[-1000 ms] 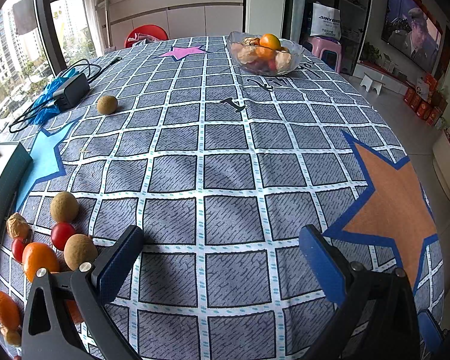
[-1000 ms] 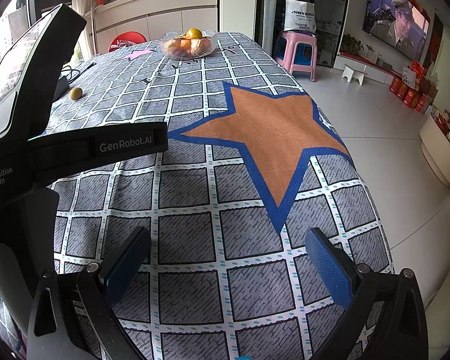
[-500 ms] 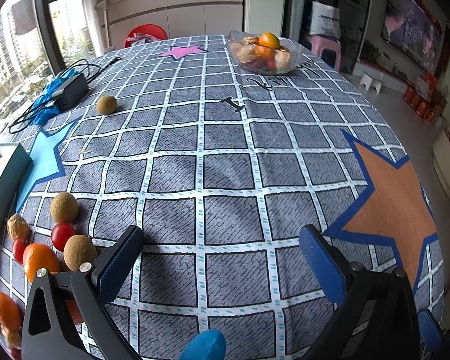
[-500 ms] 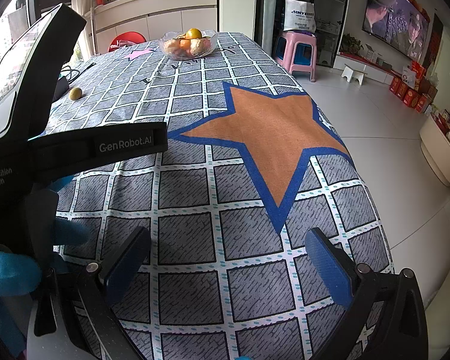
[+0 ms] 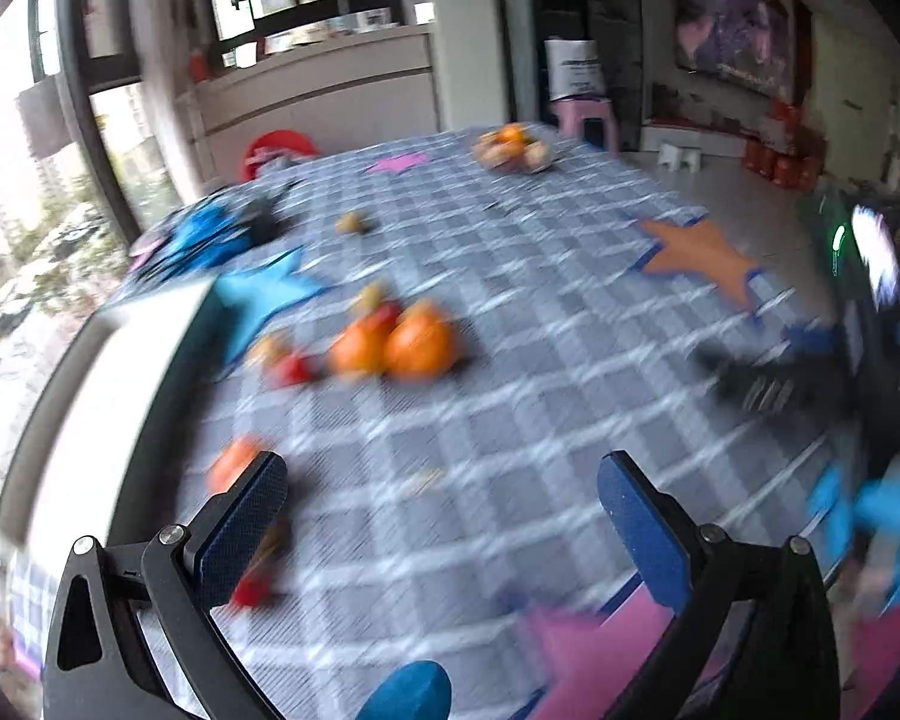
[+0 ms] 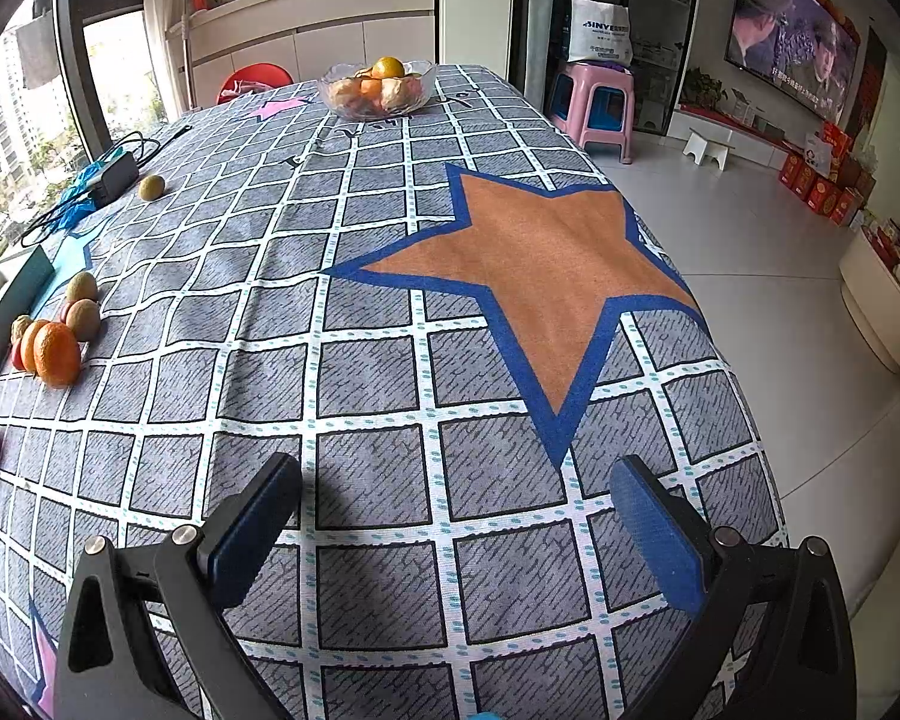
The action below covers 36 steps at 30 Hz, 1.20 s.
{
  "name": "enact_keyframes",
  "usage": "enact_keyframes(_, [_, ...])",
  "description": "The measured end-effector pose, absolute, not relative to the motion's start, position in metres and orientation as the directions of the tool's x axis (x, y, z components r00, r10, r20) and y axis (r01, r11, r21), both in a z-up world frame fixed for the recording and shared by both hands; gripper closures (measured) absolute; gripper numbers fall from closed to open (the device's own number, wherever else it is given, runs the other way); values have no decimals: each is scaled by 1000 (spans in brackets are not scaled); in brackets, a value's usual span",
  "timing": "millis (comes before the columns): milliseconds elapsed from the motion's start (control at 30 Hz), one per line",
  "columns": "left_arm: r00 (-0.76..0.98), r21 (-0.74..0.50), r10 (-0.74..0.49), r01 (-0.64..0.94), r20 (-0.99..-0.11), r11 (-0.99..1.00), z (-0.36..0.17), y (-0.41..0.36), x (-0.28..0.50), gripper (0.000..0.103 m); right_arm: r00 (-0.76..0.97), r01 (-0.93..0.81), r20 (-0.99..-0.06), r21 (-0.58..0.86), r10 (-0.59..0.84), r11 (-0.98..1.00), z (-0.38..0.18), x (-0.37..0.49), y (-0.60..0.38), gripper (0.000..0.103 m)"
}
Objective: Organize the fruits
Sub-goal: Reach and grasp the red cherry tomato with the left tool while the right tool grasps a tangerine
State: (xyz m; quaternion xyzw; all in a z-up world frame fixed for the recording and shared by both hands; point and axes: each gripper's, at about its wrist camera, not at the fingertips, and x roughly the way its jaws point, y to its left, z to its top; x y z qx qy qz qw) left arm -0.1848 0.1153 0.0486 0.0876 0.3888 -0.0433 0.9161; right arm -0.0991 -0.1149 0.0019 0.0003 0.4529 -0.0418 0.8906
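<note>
Since last frame my left gripper [image 5: 444, 516] swung up, view blurred | both claws apart, empty, right gripper [image 6: 456, 510] too | oranges [image 5: 396, 345] ahead-left of left claw | glass bowl [image 6: 377, 90] far ahead | risk: blur-misjudged reach sends fruit rolling.

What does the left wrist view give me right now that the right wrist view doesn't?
Only the left wrist view, though blurred, shows the right gripper's black body and a blue-gloved hand. Only the right wrist view shows the pink stool sharply and the charger. Both show the fruit bowl, the loose oranges and the orange star.
</note>
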Motion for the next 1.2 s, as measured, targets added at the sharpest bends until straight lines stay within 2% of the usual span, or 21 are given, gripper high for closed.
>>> enact_keyframes(100, [666, 120, 50, 60, -744, 991, 31, 144, -192, 0, 586, 75, -807, -38, -74, 996, 2, -99, -115, 0])
enact_keyframes(233, [589, 41, 43, -17, -807, 999, 7, 178, -186, 0, 586, 75, -807, -38, -75, 996, 0, -96, -112, 0])
enact_keyframes(400, [581, -8, 18, -42, -814, 999, 3, 190, -184, 0, 583, 85, -808, -39, -82, 996, 2, -100, -116, 0])
enact_keyframes(600, [570, -8, 24, -54, -821, 999, 3, 195, -182, 0, 564, 105, -820, -49, -100, 993, 5, -99, -114, 0])
enact_keyframes(700, [567, -11, 15, -42, -823, 999, 2, 195, -177, 0, 564, 0, -824, 53, 44, 999, 13, -101, -88, 0])
enact_keyframes(767, [581, -11, 8, -28, -814, 1000, 2, 195, -180, 1, 576, -97, -810, 65, 109, 993, 21, -104, -58, 0])
enact_keyframes(833, [594, -13, 3, -22, -805, 1000, 3, 196, -181, 7, 589, -188, -799, 16, 125, 982, 28, -103, -21, 0])
enact_keyframes(900, [602, -17, 1, -24, -798, 1000, 5, 199, -183, 17, 596, -250, -792, -30, 129, 968, 29, -97, 12, 0])
enact_keyframes(1067, [617, -50, -23, -27, -787, 998, 8, 206, -183, 35, 595, -318, -794, -90, 124, 944, 20, -79, 60, 0])
enact_keyframes(1133, [620, -67, -44, -14, -784, 998, 10, 206, -182, 44, 613, -308, -783, -111, 108, 945, 19, -74, 69, 0])
enact_keyframes(1200, [622, -78, -61, 0, -781, 997, 10, 206, -181, 61, 602, -301, -790, -89, 117, 949, 16, -68, 71, 3])
